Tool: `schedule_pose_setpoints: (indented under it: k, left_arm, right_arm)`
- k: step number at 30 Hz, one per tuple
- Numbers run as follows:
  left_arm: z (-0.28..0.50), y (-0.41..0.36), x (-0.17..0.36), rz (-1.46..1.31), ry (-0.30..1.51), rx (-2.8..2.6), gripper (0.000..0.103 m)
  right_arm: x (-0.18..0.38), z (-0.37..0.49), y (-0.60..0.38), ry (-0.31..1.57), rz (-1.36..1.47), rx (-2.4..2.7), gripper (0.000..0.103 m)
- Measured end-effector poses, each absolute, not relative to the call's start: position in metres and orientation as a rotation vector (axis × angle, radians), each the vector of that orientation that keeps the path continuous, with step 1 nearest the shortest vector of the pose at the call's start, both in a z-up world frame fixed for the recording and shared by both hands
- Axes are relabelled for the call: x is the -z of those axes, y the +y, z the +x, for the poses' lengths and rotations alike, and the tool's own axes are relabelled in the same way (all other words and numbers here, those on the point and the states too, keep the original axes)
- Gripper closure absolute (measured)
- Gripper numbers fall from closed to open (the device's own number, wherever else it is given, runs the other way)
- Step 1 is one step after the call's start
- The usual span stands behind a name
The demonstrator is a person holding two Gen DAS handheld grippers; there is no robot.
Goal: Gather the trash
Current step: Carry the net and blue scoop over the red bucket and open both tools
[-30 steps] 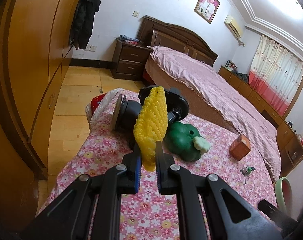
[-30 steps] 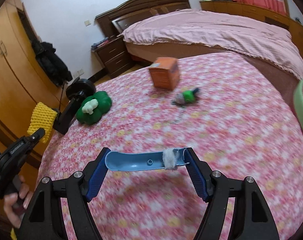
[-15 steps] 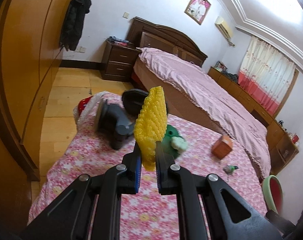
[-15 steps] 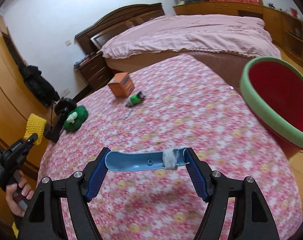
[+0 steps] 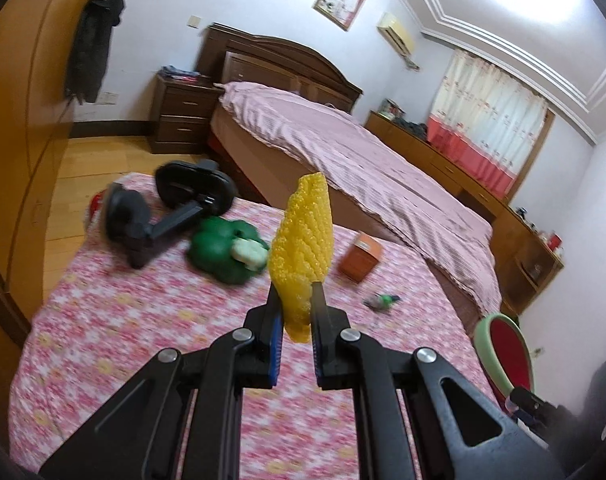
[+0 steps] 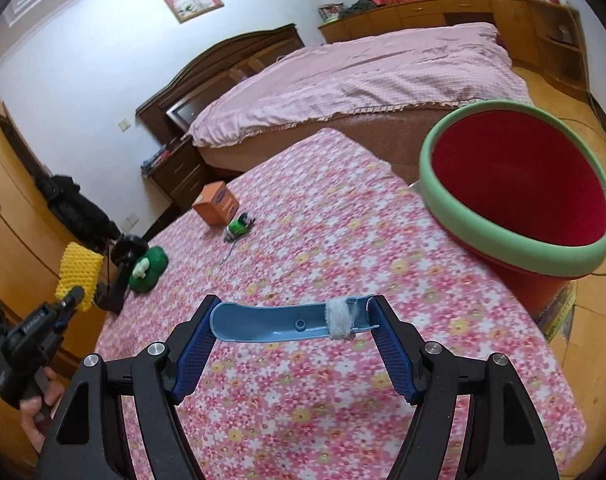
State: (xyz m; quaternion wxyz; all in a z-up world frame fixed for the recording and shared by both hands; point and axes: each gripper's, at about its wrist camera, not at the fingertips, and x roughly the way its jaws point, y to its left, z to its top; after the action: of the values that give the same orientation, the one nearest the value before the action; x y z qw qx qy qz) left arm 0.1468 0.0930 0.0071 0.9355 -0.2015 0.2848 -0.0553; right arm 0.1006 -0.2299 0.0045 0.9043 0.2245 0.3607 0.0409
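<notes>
The right gripper (image 6: pixel 295 322) clamps a curved blue plastic piece (image 6: pixel 271 324) crosswise above the floral table cover (image 6: pixel 343 248), near the red bin (image 6: pixel 519 184) at its edge. The left gripper (image 5: pixel 295 312) pinches a yellow foam net (image 5: pixel 305 236) upright. Beyond lie a green toy (image 5: pixel 223 250) and an orange box (image 5: pixel 361 256).

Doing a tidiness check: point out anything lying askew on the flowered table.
The black stand lies tipped on its side at the table's far-left corner, against the green plush. An orange box sits tilted nearby.
</notes>
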Motion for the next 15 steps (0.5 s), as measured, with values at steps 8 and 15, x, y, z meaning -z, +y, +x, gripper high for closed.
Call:
schedule_pose_setpoints:
  k: [8, 15]
  left_arm:
    - [0.152, 0.041, -0.013, -0.366, 0.614, 0.234, 0.092]
    - [0.160, -0.010, -0.012, -0.306, 0.662, 0.331, 0.092]
  right_arm:
    - [-0.013, 0.090, -0.255, 0.694, 0.480, -0.040, 0.027]
    - [-0.015, 0.081, -0.290, 0.654, 0.510, 0.017, 0.027]
